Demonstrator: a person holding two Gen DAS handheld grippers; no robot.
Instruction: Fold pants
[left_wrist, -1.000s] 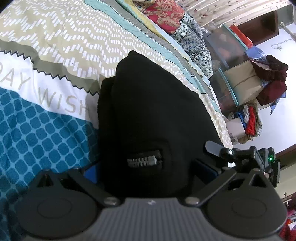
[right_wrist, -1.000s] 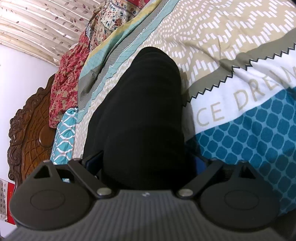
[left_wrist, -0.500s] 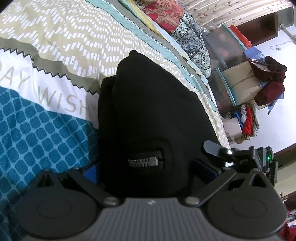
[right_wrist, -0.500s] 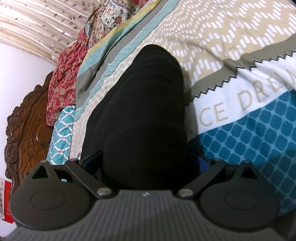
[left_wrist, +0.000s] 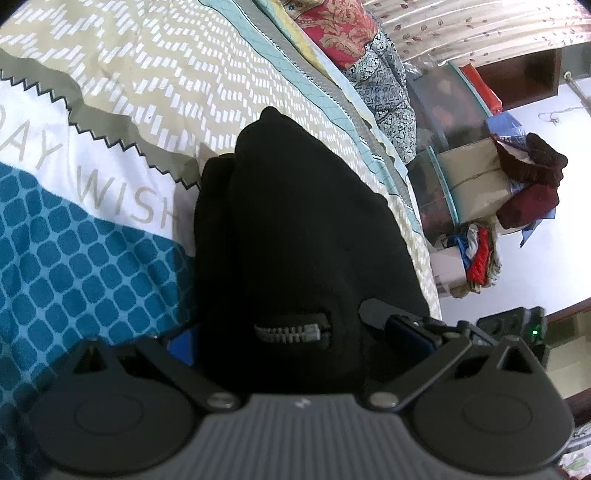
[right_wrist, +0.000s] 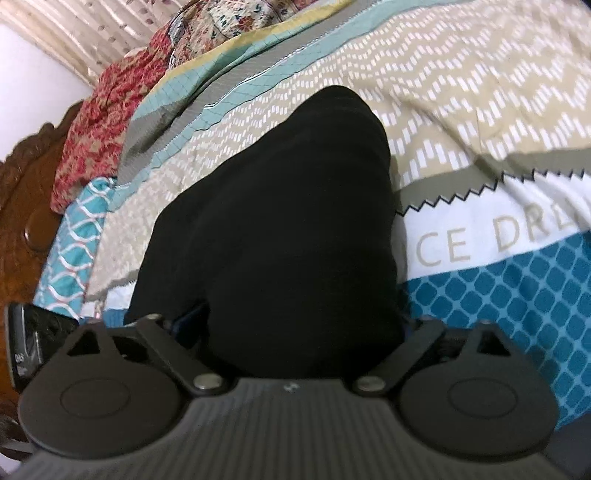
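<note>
The black pants (left_wrist: 295, 229) lie bunched on the patterned bedspread (left_wrist: 110, 110), with a metal zipper (left_wrist: 290, 328) near my left gripper (left_wrist: 291, 332). The jaws of the left gripper stand wide apart with the thick fabric between them; the fingertips are hidden by cloth. In the right wrist view the same black pants (right_wrist: 280, 221) fill the space between the jaws of my right gripper (right_wrist: 295, 321), which also stand wide apart around the fabric. The other gripper's body (left_wrist: 509, 325) shows at the right of the left view.
Floral pillows and blankets (left_wrist: 351, 37) lie along the bed's far side. Boxes and a heap of clothes (left_wrist: 517, 184) stand beyond the bed edge. A carved wooden headboard (right_wrist: 22, 192) is at the left in the right wrist view.
The right gripper has tilted and shifted, so the bedspread looks rotated and blurred. The left view barely changed; the pants stay between the jaws.
</note>
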